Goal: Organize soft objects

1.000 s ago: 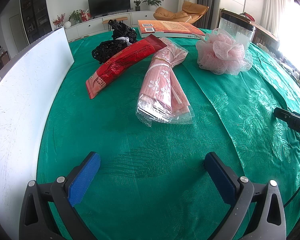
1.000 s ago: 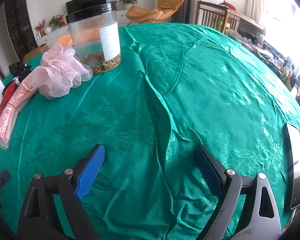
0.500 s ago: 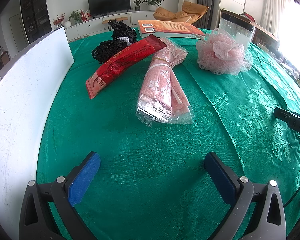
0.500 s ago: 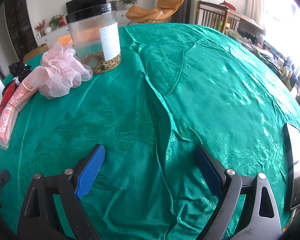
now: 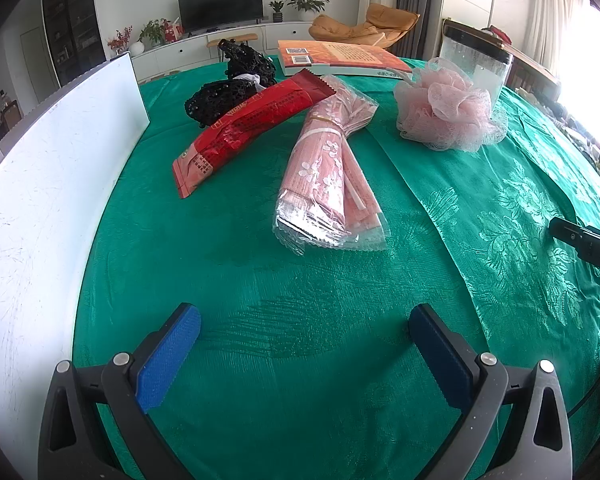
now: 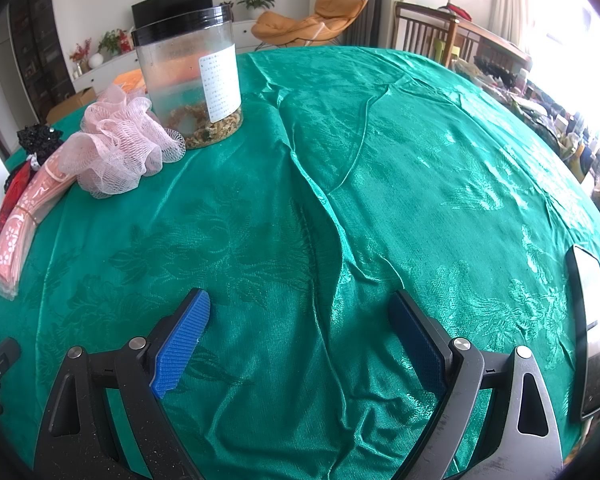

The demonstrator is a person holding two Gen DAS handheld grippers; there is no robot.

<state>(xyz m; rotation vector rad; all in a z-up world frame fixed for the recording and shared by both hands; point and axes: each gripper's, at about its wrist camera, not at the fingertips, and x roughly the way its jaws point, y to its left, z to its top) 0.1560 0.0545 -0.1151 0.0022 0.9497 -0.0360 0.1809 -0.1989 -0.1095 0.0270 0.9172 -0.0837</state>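
Soft things lie grouped on the green tablecloth (image 5: 300, 360), and the pink packet (image 5: 328, 184) serves as the landmark for all of them. This packet, a bundle of clear sleeves, lies ahead of the left gripper (image 5: 304, 344), whose jaws are spread wide with only cloth between them. Just left of the pink packet lies a red packet (image 5: 248, 128), slanting away; beyond that, partly under its far end, sits a black lace bundle (image 5: 228, 96). To the right of the pink packet and further back rests a pink mesh sponge (image 5: 448, 116), close against a clear jar (image 6: 192, 88) with a black lid. A book (image 5: 340, 58) lies behind the packet at the far edge, and a white board (image 5: 52, 200) stands well to its left.

The right gripper (image 6: 300, 344) is also spread and empty, hovering over wrinkled cloth well to the right of the pink packet, with a phone (image 6: 588, 328) near its right finger.

Nothing appears sorted yet. Risks I would judge from here:
- The pink packet's slippery film could slide out of a pinch, or one sleeve could lift alone.
- Closing low could catch the tablecloth and drag everything on it.
- Grabbing the sponge carelessly could knock the jar beside it.
- Lace may snag on a finger or pull the red packet along.
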